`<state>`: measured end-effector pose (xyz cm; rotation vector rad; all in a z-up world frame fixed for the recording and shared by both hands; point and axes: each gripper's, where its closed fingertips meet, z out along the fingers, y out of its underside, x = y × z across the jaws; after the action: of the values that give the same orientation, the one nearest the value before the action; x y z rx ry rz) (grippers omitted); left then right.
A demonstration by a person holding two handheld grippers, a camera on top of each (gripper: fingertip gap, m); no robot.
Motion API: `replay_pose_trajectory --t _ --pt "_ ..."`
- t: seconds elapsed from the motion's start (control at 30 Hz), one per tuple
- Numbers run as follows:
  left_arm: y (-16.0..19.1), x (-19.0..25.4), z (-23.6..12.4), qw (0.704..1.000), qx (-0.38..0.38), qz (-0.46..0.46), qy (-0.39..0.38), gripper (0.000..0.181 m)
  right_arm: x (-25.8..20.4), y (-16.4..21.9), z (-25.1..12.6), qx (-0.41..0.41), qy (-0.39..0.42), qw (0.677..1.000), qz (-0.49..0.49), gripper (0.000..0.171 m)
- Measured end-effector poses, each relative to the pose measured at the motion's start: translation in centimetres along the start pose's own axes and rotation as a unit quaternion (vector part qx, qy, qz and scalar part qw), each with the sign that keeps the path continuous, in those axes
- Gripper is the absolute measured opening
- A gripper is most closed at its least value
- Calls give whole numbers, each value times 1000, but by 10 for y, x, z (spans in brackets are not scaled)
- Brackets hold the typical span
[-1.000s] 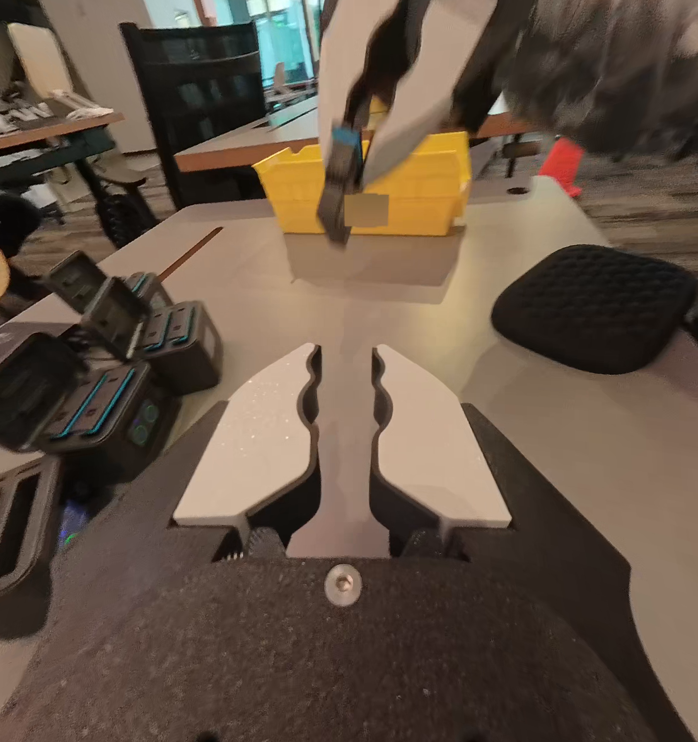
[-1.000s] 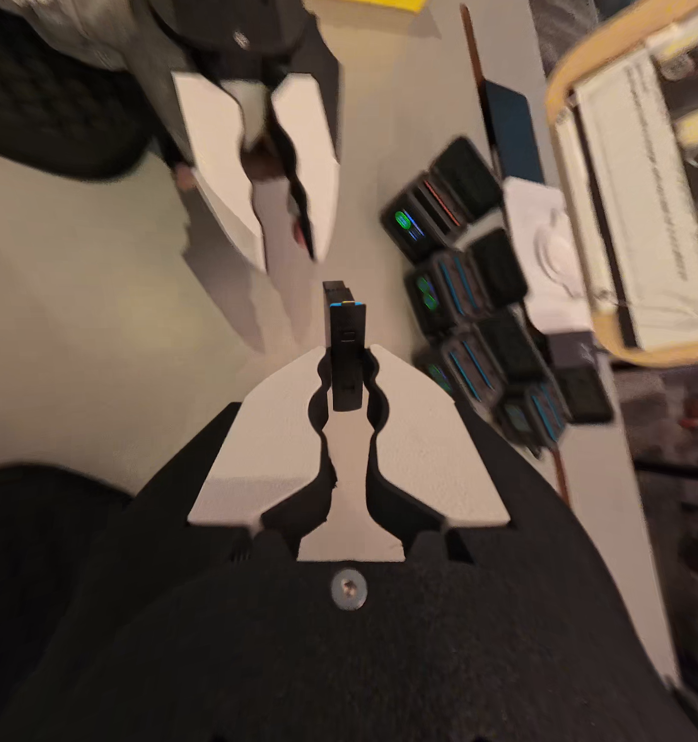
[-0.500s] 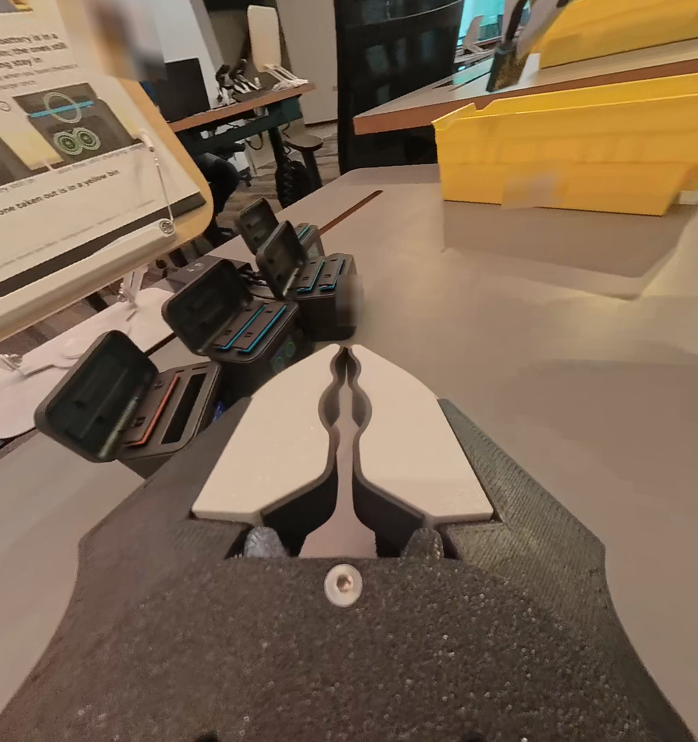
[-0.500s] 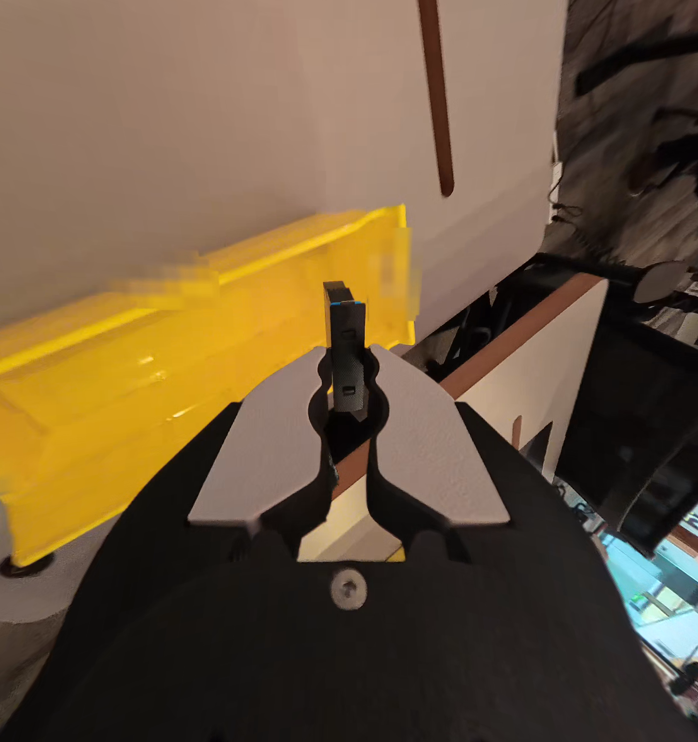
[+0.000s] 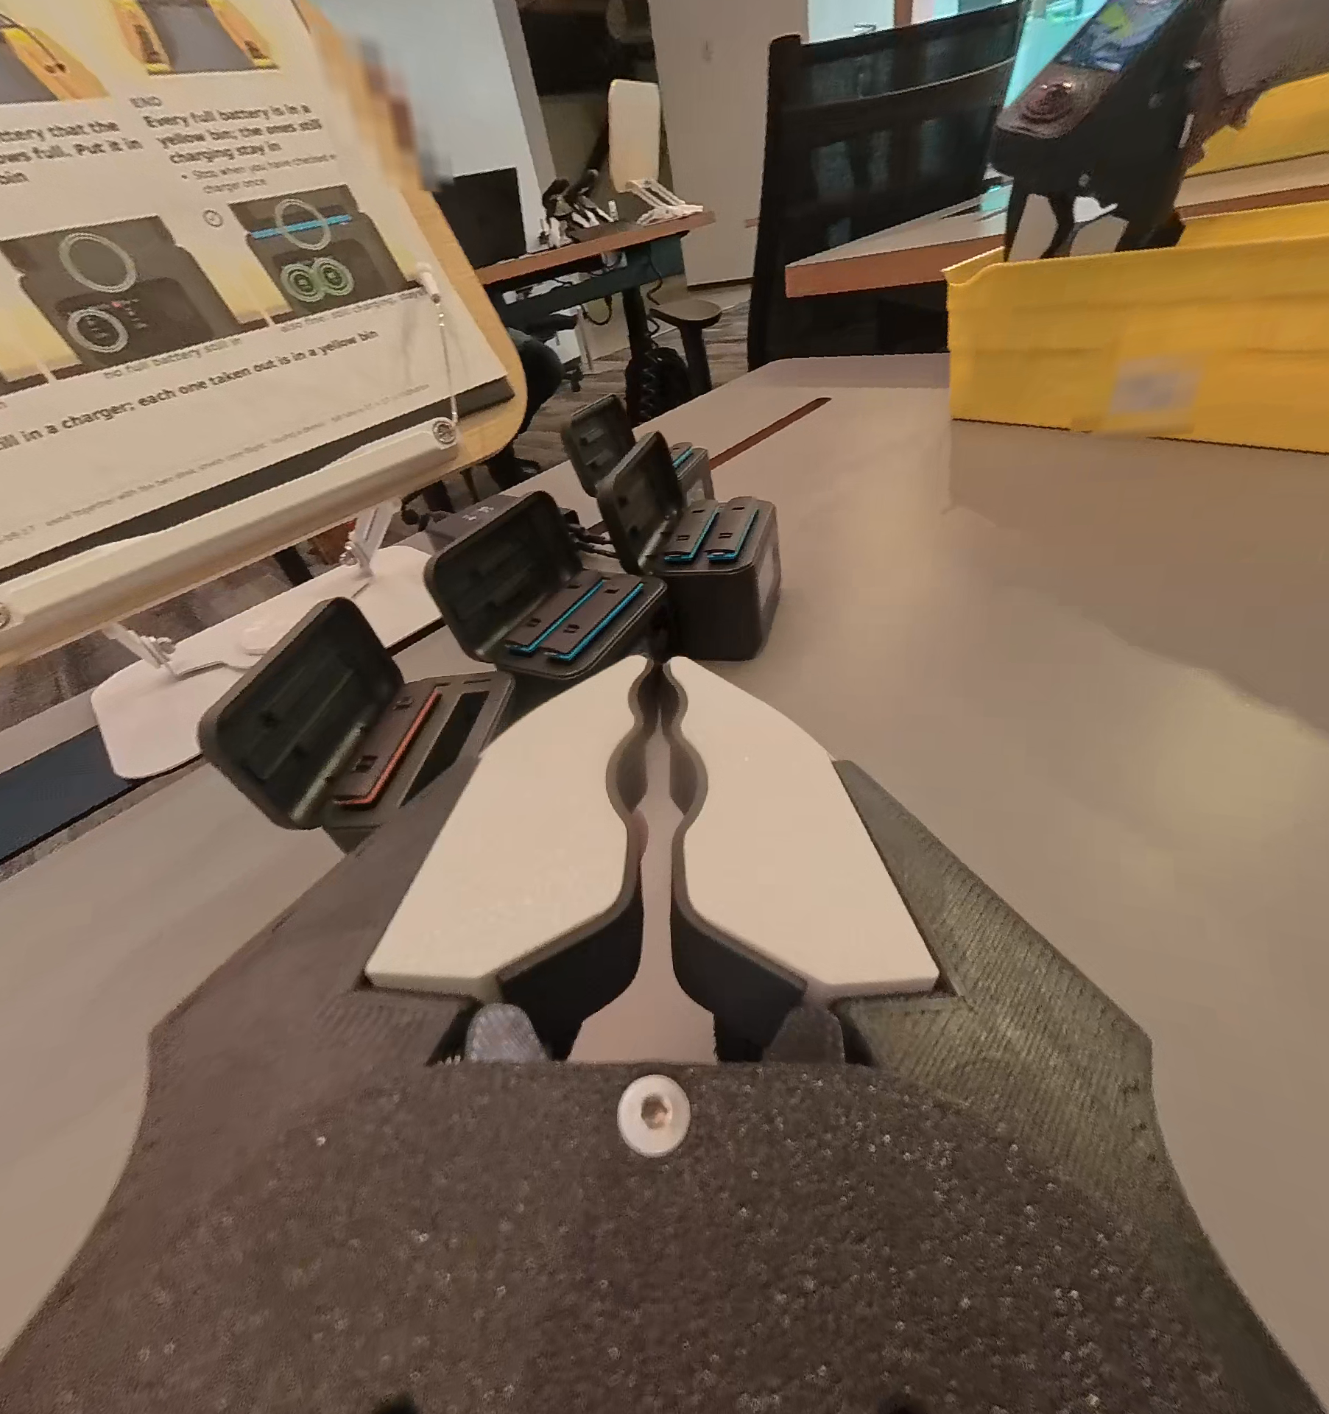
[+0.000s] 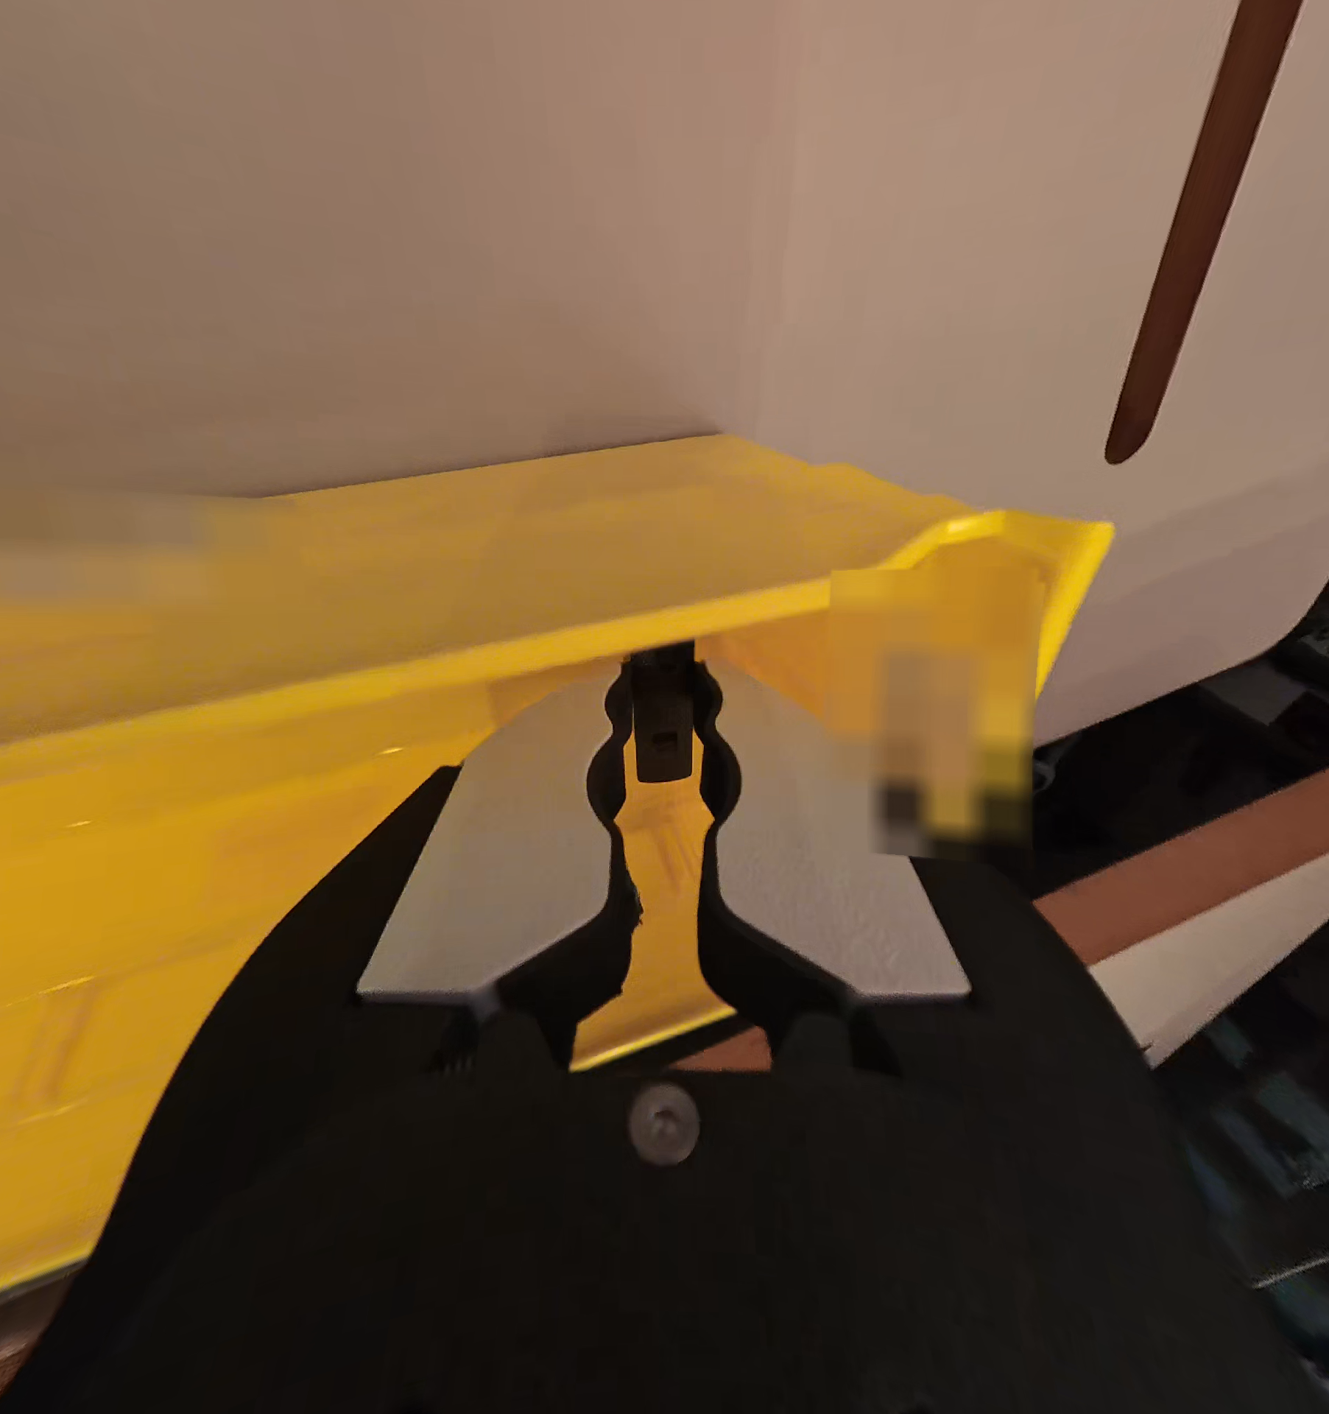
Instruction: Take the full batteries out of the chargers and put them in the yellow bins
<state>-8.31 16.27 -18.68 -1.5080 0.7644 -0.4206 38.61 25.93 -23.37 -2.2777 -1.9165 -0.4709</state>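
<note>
My right gripper (image 6: 662, 681) is shut on a black battery (image 6: 661, 727) and holds it inside the yellow bin (image 6: 263, 765), below its rim. In the left wrist view that gripper (image 5: 1059, 229) dips into the bin (image 5: 1181, 337) at the upper right. My left gripper (image 5: 659, 672) is shut and empty, low over the table, its tips just short of a row of open black chargers. The nearest charger (image 5: 355, 734) shows a red-edged battery and an empty slot. The two behind it (image 5: 546, 597) (image 5: 707, 566) hold blue-edged batteries. A further charger (image 5: 607, 444) is partly hidden.
A slanted instruction board (image 5: 187, 306) on a white stand (image 5: 210, 666) overhangs the chargers on the left. The grey table (image 5: 1066, 727) stretches between chargers and bin. A brown slot (image 6: 1196, 229) marks the tabletop. Chairs and desks stand beyond the table. Across from one pair of fingers to the other is roughly 50 centimeters.
My right gripper carried the battery from above the chargers over to the yellow bin and lowered it inside. My left gripper closed and moved up to the chargers.
</note>
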Motion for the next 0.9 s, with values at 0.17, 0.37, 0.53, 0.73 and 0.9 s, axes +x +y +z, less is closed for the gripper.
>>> replay_pose_trajectory --t 0.17,0.37,0.53,0.73,0.9 --pt "2 -8 1 1000 -5 -3 -22 0 8 -2 11 1 6 1000 -16 15" --pt "3 -20 -1 998 -13 12 -63 4 17 2 14 -17 14 1000 -16 16" --pt "-16 -44 -10 992 5 4 -130 13 22 -1 4 -12 39 999 -18 20" --pt "-19 -69 -15 983 -17 -25 -182 33 30 2 -9 -13 89 996 -20 19" --pt "-2 -78 -19 980 -57 -34 -190 54 27 -12 -41 31 84 996 18 19"
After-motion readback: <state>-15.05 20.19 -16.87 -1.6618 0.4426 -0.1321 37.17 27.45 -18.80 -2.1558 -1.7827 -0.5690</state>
